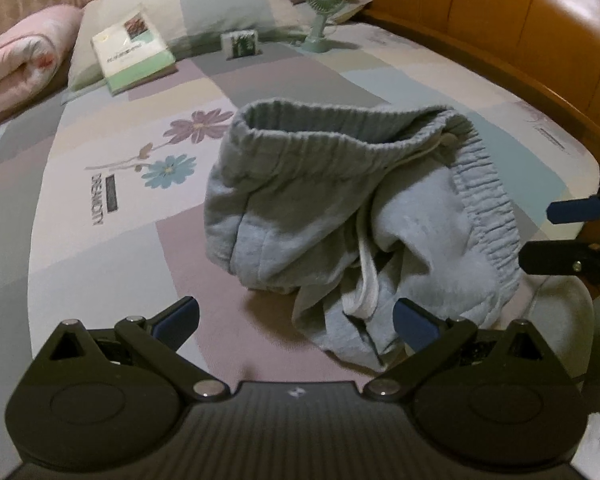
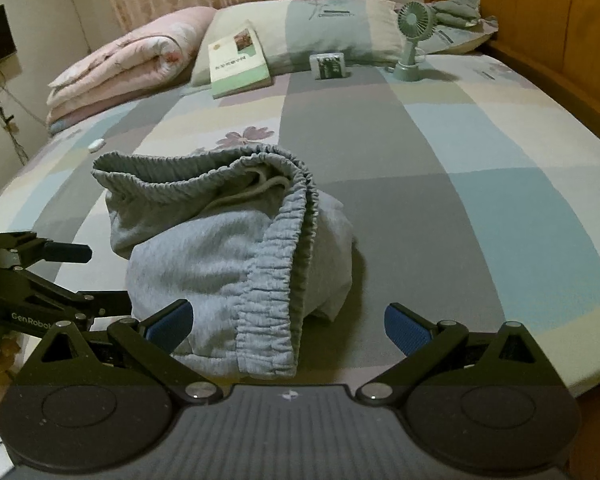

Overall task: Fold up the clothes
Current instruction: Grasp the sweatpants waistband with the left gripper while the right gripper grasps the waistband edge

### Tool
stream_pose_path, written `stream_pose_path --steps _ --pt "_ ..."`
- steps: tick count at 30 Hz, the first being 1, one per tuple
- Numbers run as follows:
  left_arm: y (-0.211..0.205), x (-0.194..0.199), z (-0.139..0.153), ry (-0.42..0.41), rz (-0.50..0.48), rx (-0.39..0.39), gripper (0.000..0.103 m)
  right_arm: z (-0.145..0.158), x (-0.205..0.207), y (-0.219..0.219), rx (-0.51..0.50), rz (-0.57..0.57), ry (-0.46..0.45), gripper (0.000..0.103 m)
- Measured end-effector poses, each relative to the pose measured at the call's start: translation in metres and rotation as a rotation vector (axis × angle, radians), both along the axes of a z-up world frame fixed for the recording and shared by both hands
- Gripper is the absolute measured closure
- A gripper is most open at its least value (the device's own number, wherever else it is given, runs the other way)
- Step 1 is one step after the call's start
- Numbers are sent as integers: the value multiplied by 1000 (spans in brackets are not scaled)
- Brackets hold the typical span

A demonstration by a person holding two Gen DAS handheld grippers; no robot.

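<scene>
Left wrist view: my left gripper (image 1: 296, 320) gapes wide before crumpled grey pants (image 1: 340, 208).
Right gripper (image 2: 288, 324): also spread, empty.

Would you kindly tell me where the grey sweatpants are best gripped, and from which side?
Probably the elastic waistband: it is a thick gathered ridge standing proud of the crumpled sweatpants and running down toward the near edge of the bed. The open right gripper could come straight forward from that near edge, where the band's end lies between its fingers.

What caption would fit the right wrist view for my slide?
Open right gripper poised at a crumpled grey sweatpants heap on a patchwork bed sheet; open left gripper waits alongside.
</scene>
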State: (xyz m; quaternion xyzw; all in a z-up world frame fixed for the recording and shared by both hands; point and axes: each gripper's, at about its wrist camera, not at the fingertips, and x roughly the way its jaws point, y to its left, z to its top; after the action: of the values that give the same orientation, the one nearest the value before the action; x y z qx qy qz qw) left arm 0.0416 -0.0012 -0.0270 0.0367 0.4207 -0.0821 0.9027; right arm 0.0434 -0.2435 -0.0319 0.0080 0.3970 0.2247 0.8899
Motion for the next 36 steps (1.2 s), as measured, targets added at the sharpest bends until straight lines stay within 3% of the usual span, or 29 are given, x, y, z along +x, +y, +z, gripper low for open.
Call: stream_pose_path --steps 12,16,30,36 --pt "3 6 0 6 -88 64 1 1 10 -4 32 21 -19 1" --pt "13 11 12 11 -119 35 1 1 11 -2 26 29 -21 1" --pt "27 20 20 -21 -145 39 1 9 7 3 9 54 -47 1" --pt "32 23 32 -83 -183 80 3 8 9 -1 2 55 -26 10"
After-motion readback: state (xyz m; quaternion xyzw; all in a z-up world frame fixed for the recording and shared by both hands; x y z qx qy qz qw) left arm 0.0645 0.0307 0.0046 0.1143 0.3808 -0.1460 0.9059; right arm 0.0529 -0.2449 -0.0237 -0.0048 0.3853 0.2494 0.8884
